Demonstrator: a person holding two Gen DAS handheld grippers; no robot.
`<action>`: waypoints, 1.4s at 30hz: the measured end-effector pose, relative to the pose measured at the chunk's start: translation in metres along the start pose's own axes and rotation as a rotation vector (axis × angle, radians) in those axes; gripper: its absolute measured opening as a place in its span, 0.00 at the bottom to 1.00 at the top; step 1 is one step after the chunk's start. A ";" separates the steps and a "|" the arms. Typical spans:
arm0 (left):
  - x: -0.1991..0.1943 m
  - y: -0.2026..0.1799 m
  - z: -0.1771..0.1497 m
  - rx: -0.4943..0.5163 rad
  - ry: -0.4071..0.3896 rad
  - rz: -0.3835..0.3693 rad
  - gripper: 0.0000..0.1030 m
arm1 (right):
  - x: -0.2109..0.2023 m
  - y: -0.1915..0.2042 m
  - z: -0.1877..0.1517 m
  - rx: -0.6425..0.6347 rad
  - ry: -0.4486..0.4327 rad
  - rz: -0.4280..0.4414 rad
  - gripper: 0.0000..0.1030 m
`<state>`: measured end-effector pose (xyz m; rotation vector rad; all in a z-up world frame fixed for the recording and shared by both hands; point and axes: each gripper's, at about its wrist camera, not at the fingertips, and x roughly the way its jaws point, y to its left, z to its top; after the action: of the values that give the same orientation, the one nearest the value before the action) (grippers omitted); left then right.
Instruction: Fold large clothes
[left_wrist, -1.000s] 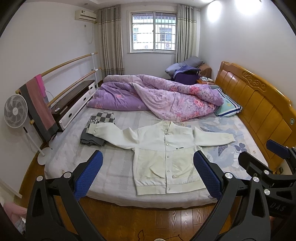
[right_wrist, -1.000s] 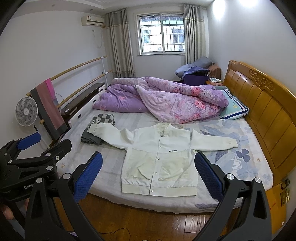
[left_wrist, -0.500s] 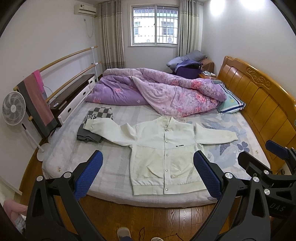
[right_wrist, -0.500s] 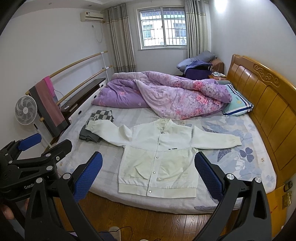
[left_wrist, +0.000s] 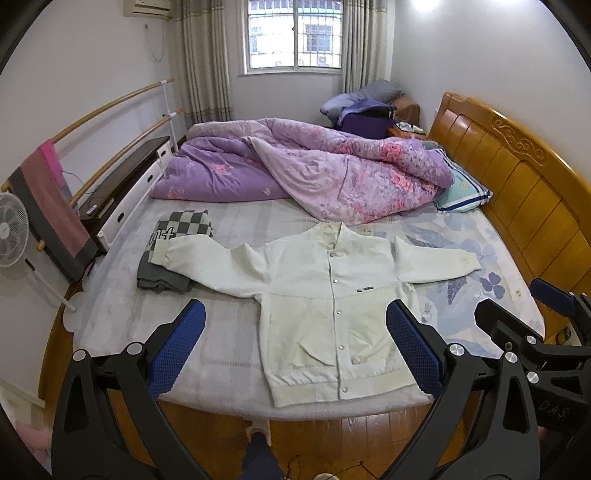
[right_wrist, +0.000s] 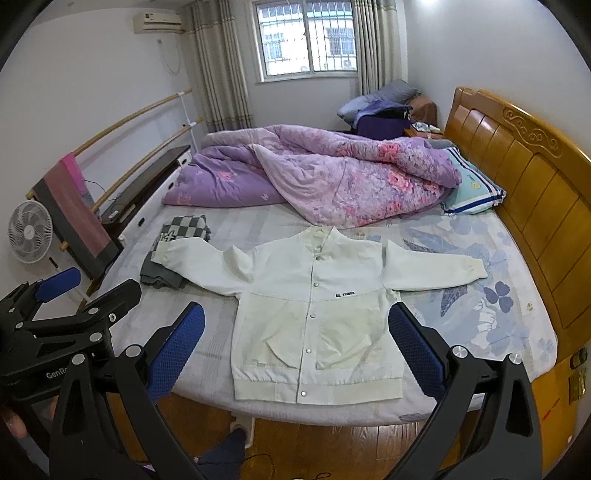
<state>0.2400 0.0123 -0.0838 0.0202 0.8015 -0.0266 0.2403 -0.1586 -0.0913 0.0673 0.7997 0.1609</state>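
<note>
At the bed's (left_wrist: 221, 354) near edge, white jacket (left_wrist: 332, 295) is lying hem-first, sleeves spreading sideways, while left gripper (left_wrist: 291, 347) and right gripper (right_wrist: 295, 347) are hovering open, neither nearer.

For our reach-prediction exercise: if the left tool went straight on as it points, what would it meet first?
Probably the white jacket spread on the bed, around its lower front; the left tool is open and apart from it. Depth is uncertain.

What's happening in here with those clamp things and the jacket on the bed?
A person holds a two-finger gripper in each hand, facing the bed. A white jacket lies spread flat on it, buttoned, sleeves out; one cuff rests on a folded checkered garment. The left gripper and right gripper are both open, short of the jacket. Folding hasn't started.
</note>
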 end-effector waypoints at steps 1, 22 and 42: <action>0.012 0.009 0.008 0.005 0.008 -0.012 0.95 | 0.014 0.009 0.010 0.007 0.008 -0.012 0.93; 0.277 0.223 0.109 -0.076 0.228 -0.148 0.95 | 0.282 0.141 0.115 0.052 0.164 -0.144 0.93; 0.548 0.540 -0.022 -0.912 0.341 0.026 0.83 | 0.525 0.168 0.052 0.005 0.430 -0.103 0.93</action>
<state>0.6221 0.5434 -0.4881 -0.8464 1.0937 0.3769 0.6177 0.0959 -0.4067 -0.0051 1.2302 0.0760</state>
